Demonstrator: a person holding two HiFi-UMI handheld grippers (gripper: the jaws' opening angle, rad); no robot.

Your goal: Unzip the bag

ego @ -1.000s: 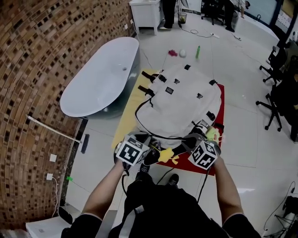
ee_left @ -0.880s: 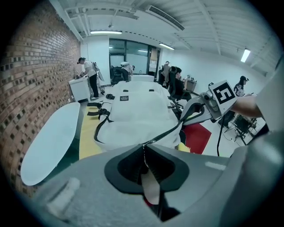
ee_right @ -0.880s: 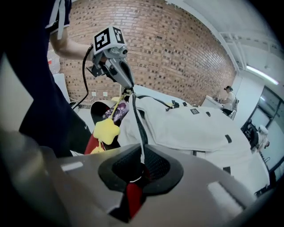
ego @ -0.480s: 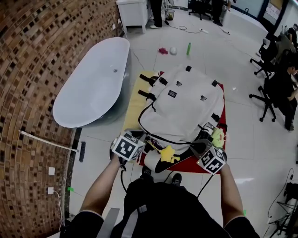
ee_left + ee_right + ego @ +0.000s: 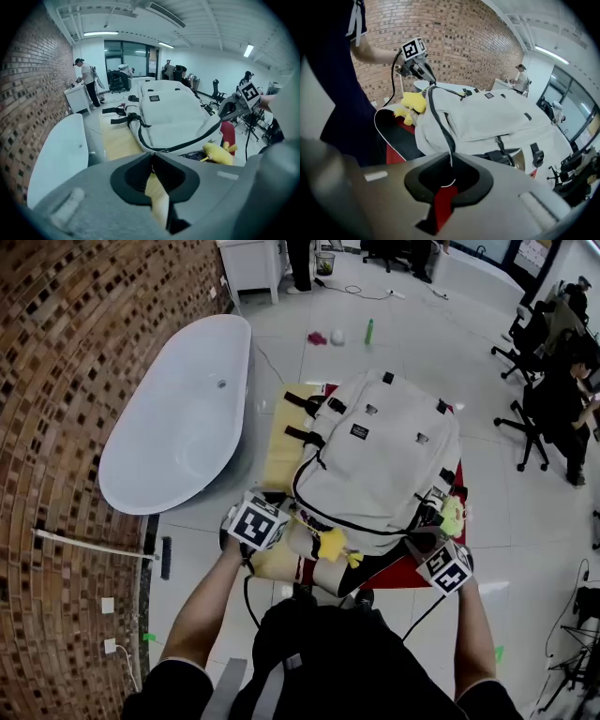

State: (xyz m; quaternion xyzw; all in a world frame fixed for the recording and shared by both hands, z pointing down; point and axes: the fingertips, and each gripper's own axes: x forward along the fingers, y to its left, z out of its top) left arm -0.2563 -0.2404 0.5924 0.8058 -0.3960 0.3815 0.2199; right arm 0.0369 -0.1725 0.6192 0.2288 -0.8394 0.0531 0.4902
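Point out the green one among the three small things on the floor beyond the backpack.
The slender bottle, rightmost in the head view. The ball beside it is white; the small heap at the left is pink.

Bag (image 5: 384, 456) is off-white (black zip (image 5: 442, 130)); toy (image 5: 330, 544) yellow.

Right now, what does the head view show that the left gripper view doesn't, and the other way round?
Only the head view: the green plastic bottle standing on the far floor. Only the left gripper view: the long ceiling strip lights. Both: the white fabric backpack, the white oval bathtub and the yellow plush toy.
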